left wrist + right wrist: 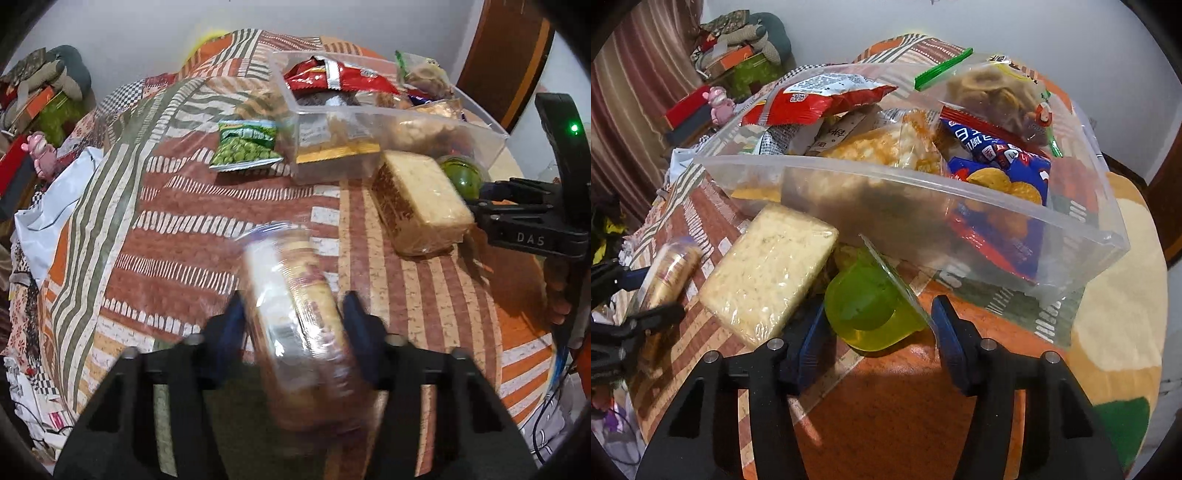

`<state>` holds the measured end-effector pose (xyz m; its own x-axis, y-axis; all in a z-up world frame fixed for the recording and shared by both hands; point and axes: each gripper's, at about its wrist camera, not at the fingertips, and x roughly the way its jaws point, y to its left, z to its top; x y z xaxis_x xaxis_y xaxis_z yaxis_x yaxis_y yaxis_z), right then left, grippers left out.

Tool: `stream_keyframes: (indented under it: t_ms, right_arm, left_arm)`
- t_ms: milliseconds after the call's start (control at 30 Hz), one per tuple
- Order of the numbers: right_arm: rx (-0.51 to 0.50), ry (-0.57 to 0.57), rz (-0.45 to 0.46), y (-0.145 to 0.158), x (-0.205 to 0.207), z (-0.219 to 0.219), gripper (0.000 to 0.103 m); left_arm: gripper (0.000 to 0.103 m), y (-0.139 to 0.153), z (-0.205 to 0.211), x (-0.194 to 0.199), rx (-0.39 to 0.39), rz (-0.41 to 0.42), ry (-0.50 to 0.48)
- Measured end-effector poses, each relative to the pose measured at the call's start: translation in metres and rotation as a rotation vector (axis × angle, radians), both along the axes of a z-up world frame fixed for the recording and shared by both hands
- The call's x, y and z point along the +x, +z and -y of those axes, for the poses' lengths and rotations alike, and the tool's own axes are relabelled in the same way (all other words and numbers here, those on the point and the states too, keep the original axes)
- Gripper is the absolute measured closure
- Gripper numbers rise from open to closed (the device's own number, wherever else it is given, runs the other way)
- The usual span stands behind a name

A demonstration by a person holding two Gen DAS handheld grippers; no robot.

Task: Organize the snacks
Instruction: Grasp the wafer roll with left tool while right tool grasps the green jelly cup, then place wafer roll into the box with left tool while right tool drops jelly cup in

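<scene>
Slippage is your main risk: your left gripper (293, 314) squeezes a cracker roll (295, 295) between its pads, and the wrapper looks slick, so a quick swing toward the bin (388, 122) could shed it. Your right gripper (877, 321) is spread wide around a green jelly cup (868, 310) lying tilted on the cloth (905, 387), not yet pinching; closing on its thin lid could flip it. Just left of that cup lies a wrapped cake (768, 273). Beyond, the bin sits nearly full. Both grippers point forward and slightly down.
</scene>
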<state>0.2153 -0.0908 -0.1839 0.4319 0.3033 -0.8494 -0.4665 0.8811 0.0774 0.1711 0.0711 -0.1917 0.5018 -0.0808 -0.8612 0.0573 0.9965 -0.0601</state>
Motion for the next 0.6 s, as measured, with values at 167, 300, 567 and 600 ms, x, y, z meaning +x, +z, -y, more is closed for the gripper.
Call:
stream_keyframes:
  t_ms: [167,300,567,600]
  right_arm:
    - [0.025,-0.006,0.013,0.006,-0.009,0.014,0.050]
    - [0.040,-0.022,0.035,0.017,-0.014,0.025,0.051]
    - [0.094,-0.045,0.080,0.039,-0.020,0.036,0.065]
    - [0.092,-0.049,0.082,0.040,-0.019,0.037,0.065]
  left_arm:
    - [0.058,0.004,0.001,0.001,0.020,0.022,-0.001]
    - [0.058,0.016,-0.001,0.003,-0.001,0.056,0.010]
    - [0.058,0.065,0.000,0.011,-0.054,0.168,0.022]
    - [0.058,0.071,0.001,0.012,-0.061,0.184,0.026]
